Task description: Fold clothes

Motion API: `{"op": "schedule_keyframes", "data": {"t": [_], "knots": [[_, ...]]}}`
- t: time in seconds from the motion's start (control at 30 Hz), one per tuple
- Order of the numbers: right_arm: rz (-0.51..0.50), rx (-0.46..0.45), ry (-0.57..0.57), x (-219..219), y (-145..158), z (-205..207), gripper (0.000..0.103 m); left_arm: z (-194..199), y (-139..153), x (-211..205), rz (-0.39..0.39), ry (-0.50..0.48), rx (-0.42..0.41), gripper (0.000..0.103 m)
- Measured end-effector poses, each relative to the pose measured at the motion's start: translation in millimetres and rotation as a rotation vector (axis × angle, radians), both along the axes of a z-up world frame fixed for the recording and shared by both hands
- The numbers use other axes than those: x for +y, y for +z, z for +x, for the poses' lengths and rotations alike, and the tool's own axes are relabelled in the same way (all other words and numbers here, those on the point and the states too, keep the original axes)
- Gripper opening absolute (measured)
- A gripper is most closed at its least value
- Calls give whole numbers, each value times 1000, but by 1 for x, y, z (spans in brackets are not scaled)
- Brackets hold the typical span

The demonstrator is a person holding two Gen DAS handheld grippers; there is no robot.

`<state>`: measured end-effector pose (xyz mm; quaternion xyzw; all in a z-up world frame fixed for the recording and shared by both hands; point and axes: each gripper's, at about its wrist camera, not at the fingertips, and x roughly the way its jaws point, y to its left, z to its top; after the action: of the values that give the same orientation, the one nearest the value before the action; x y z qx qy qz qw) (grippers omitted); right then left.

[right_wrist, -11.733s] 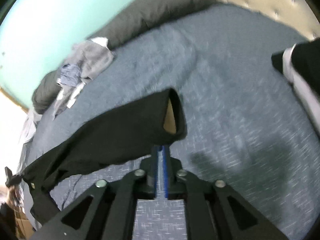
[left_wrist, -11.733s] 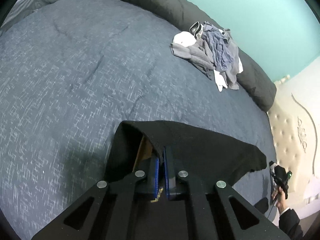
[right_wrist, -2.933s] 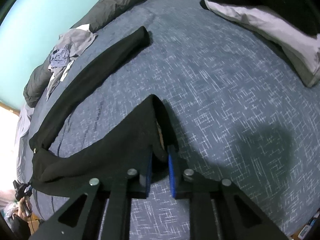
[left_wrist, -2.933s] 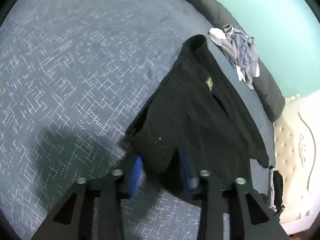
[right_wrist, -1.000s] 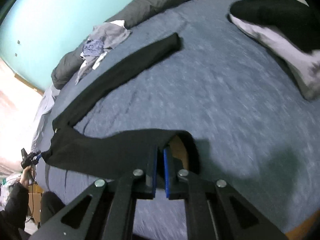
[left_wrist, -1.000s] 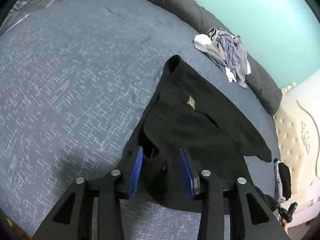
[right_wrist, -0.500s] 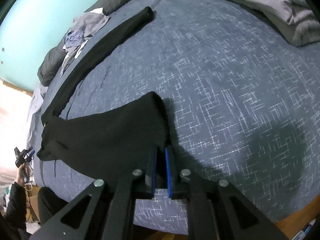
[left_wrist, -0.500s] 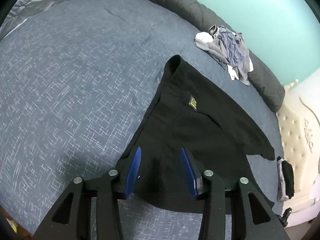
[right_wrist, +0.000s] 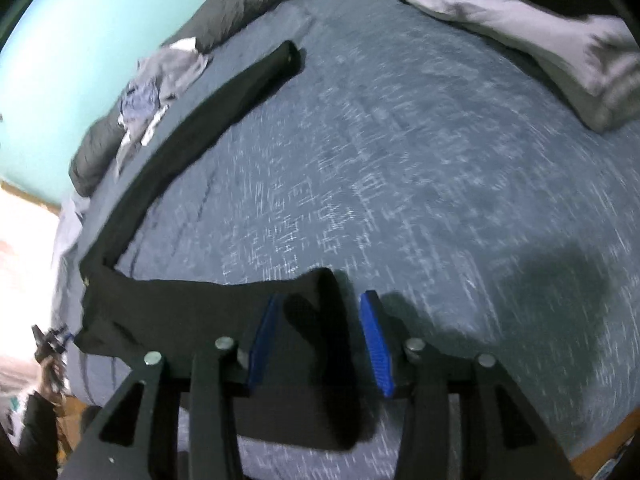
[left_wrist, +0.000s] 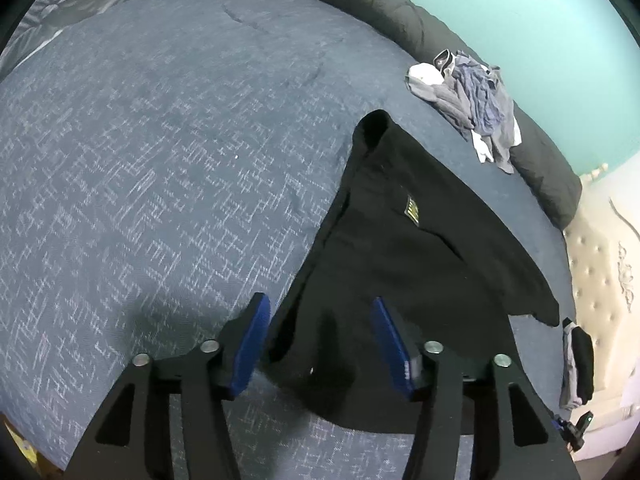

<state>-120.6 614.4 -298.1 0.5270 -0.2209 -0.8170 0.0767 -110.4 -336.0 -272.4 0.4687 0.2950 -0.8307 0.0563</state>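
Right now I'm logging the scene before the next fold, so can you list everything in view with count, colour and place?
Black long garment: one, black, spread flat on the bed, small yellow tag on it.
Blue-grey patterned bedspread: one, covering the bed.
Pile of crumpled clothes: one, grey, blue and white, far edge by the bolster.
Dark grey bolster: one, along the teal wall.
Light grey pillow: one, far right.
Left gripper: blue fingers open over the garment.
Right gripper: blue fingers open over its end.
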Motion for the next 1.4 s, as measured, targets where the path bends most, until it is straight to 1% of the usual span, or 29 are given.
{"op": "schedule_keyframes", "data": {"t": [0.1,0.13,0.17,0.2,0.27,0.33,0.47,0.63,0.67,0.7,0.73,0.77,0.8,0.93,0.97,1.1,1.23,1.3,1.4], "knots": [[56,-6,38,-13,-4,-7,43,-10,-3,0,-19,-24,-17,61],[61,-3,47,-16,-5,-9,40,-13,-4,0,-22,-32,-23,61],[68,-1,56,-19,-6,-10,30,-16,-7,0,-20,-37,-29,61],[82,0,63,-21,-7,-12,26,-18,-10,1,-16,-42,-33,61],[103,2,69,-24,-8,-16,14,-22,-16,3,-9,-55,-40,61],[113,2,67,-24,-7,-18,12,-25,-23,6,4,-71,-47,61],[113,31,56,-22,-2,-18,11,-30,-33,14,-12,-110,-70,61],[105,17,48,-21,-5,-14,11,-30,-38,16,25,-112,-64,60],[102,16,46,-21,-6,-13,11,-29,-37,16,28,-114,-61,59],[101,13,43,-21,-6,-13,11,-27,-36,15,31,-116,-58,49],[99,9,40,-20,-7,-12,11,-26,-35,15,34,-118,-54,43],[98,4,39,-20,-9,-12,11,-25,-34,15,37,-120,-51,33],[96,-1,38,-20,-10,-11,11,-24,-33,15,40,-122,-47,27],[76,-9,19,-20,-13,-12,11,-21,-29,12,59,-123,-28,20],[73,-11,15,-19,-13,-12,11,-20,-28,11,74,-125,-16,19],[76,-16,17,-20,-13,-12,11,-19,-22,13,174,-166,33,19],[76,-19,16,-19,-12,-13,11,-21,-24,24,237,-206,28,19],[76,-19,15,-19,-11,-13,11,-24,-25,29,224,-225,15,21],[78,-22,14,-20,-11,-12,11,-31,-31,36,150,-248,-38,26]]}}
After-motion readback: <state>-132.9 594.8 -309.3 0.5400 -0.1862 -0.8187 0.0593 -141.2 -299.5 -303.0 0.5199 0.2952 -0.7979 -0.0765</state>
